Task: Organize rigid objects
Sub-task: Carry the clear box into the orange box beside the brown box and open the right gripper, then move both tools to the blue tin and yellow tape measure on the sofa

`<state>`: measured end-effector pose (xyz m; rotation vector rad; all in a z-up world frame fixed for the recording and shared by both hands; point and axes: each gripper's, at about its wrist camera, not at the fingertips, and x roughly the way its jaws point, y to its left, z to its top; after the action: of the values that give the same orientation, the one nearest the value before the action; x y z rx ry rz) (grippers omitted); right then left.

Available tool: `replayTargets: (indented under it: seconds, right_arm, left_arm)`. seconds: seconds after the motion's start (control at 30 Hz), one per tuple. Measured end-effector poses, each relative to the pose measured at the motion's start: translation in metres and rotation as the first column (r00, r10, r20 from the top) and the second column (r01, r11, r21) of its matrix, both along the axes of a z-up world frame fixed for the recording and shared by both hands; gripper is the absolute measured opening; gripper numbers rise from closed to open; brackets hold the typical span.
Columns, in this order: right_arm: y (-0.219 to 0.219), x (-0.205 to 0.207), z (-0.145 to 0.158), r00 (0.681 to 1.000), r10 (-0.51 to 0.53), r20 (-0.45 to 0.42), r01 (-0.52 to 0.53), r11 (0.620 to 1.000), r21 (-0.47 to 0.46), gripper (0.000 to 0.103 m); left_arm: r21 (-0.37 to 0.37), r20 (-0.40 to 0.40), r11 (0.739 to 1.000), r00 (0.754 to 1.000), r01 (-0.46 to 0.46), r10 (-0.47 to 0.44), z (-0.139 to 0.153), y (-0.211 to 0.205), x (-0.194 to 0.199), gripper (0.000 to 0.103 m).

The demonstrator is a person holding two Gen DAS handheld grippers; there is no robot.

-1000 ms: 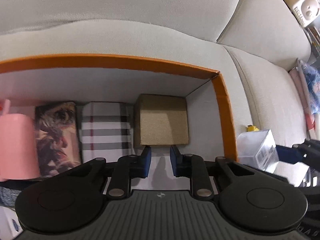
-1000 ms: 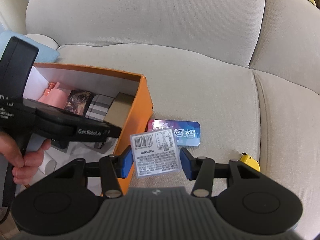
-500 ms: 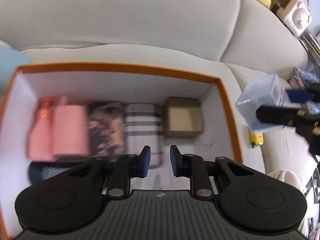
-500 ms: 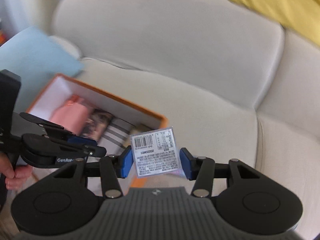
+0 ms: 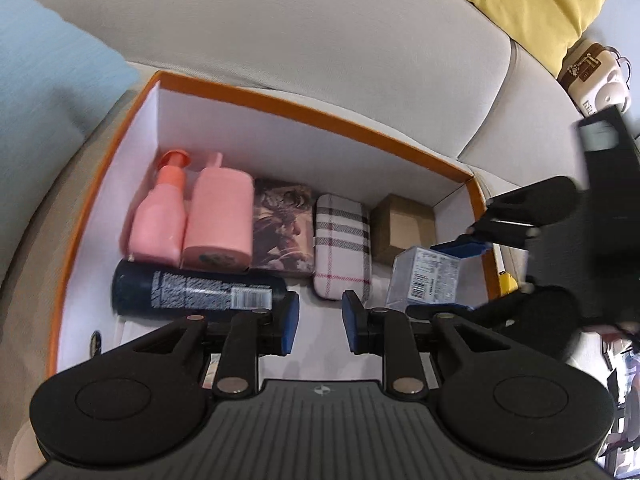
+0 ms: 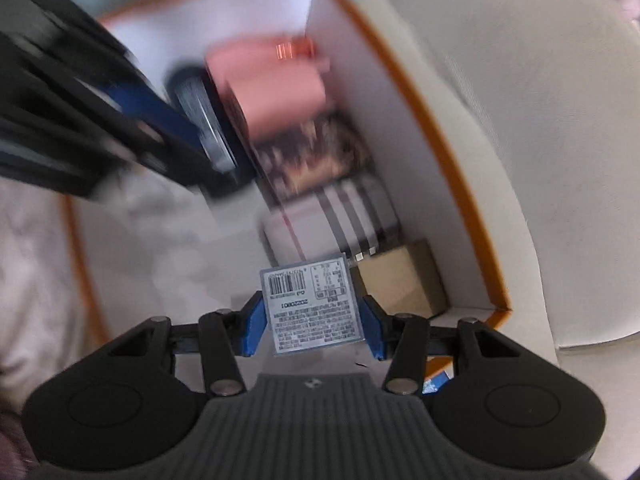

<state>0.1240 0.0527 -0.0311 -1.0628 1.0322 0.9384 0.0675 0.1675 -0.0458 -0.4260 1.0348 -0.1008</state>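
Left wrist view gives us the widest look: the grey sofa (image 5: 320, 40) carries the orange box (image 5: 312, 118), and along its far wall we see a tidy row — two pink bottles (image 5: 192, 216), a picture-printed box (image 5: 282, 228), a plaid case (image 5: 342, 244) and a small brown carton (image 5: 402, 226). A dark can (image 5: 196, 292) lies on its side in front of the bottles.

Our left tool (image 5: 316, 326) hangs over the box floor with its fingers apart and nothing between them.

Our right tool (image 6: 314, 318) is clamped on the clear labelled box (image 6: 314, 310), holding it above the box interior, just in front of the brown carton and near the right-hand wall. The right wrist view is blurred, so we cannot tell whether the clear box touches the floor yet.

We judge the task well advanced: six things already sit inside, and this one is on its way in. A small yellow object (image 5: 507, 282) lies outside on the sofa, just beyond the right wall — probably what remains.
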Motion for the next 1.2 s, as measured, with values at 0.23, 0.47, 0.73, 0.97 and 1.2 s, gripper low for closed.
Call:
replayTargets:
  seconds: [0.23, 0.47, 0.73, 0.97, 1.2]
  right_arm:
    - [0.002, 0.006, -0.035, 1.000, -0.002, -0.010, 0.001, 0.994, -0.109, 0.051]
    - [0.004, -0.005, -0.041, 0.994, 0.084, 0.074, -0.070, 0.982, -0.174, 0.051]
    - [-0.001, -0.010, -0.027, 0.987, 0.075, 0.140, -0.053, 0.986, -0.156, 0.053]
    - [-0.016, -0.021, 0.004, 0.987, -0.018, 0.163, 0.025, 0.999, -0.040, 0.055]
    - [-0.050, -0.041, 0.034, 0.970, -0.185, 0.156, 0.164, 0.977, 0.139, 0.055]
  left_arm:
    - [-0.009, 0.023, 0.999, 0.999, 0.037, -0.037, 0.001, 0.010, -0.008, 0.030]
    - [-0.005, 0.033, 0.998, 0.998, 0.058, -0.057, 0.004, 0.003, -0.010, 0.031]
    - [0.032, 0.041, 0.996, 0.996, 0.083, -0.085, 0.015, -0.010, -0.016, 0.032]
    - [0.065, 0.060, 0.991, 0.991, 0.116, -0.120, 0.027, -0.029, -0.022, 0.032]
    - [0.092, 0.078, 0.981, 0.980, 0.173, -0.181, 0.036, -0.062, -0.027, 0.032]
